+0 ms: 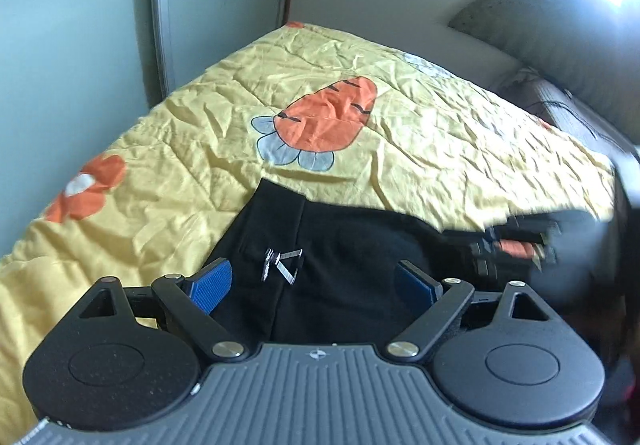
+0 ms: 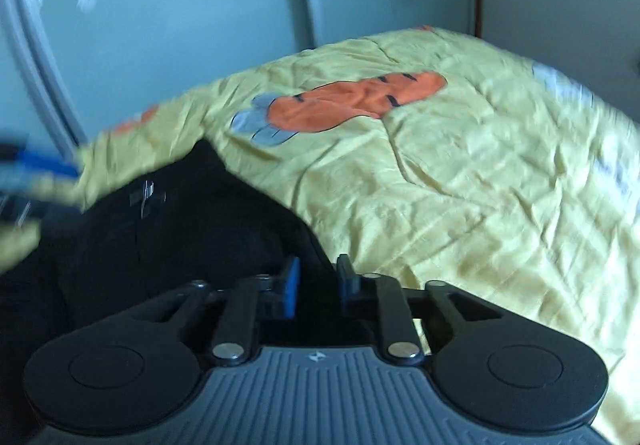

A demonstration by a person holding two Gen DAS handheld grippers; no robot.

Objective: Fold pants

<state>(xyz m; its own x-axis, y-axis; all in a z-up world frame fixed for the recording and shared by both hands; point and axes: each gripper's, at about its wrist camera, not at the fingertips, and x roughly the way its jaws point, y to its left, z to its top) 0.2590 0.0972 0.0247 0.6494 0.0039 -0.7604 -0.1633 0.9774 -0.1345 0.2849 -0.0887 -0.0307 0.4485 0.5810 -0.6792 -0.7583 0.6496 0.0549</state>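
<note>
A bed [image 1: 420,133] carries a wrinkled yellow cover [image 2: 460,173] printed with an orange carrot [image 1: 326,117]. Black pants [image 1: 340,265] lie bunched at its near edge, a small silver logo [image 1: 282,263] showing. The left tool [image 1: 316,285] hangs spread wide above the pants, gripping nothing. The right tool [image 2: 318,285] is nearly closed, pinching a fold of the pants.
</note>
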